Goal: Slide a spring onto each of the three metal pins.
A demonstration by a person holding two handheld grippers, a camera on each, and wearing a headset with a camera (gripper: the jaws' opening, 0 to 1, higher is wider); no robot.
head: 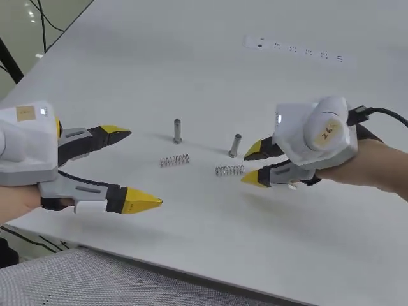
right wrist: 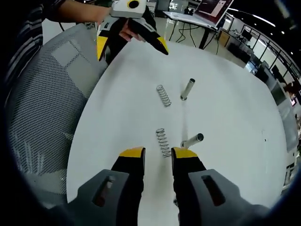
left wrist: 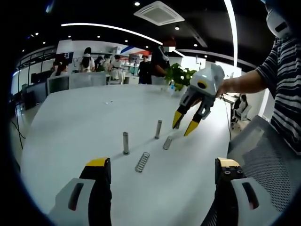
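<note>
Springs [head: 174, 160] lie crosswise by upright pins [head: 178, 131]; left gripper [head: 143, 167] gapes, right gripper [head: 250, 166] slightly parted

The tabletop [head: 210, 70] is looking smooth and white, carrying a faint sheen. The left pin [head: 178, 131] and right pin [head: 235, 145] are showing dull grey metal, the left spring [head: 174, 160] and right spring [head: 229, 170] thin bright wire. The left tongs [head: 143, 167] and right tongs [head: 245, 168] are ending in matt yellow plastic tips (the white shells behind are gleaming glossier). The chair [head: 76, 280] is showing coarse grey mesh
</note>
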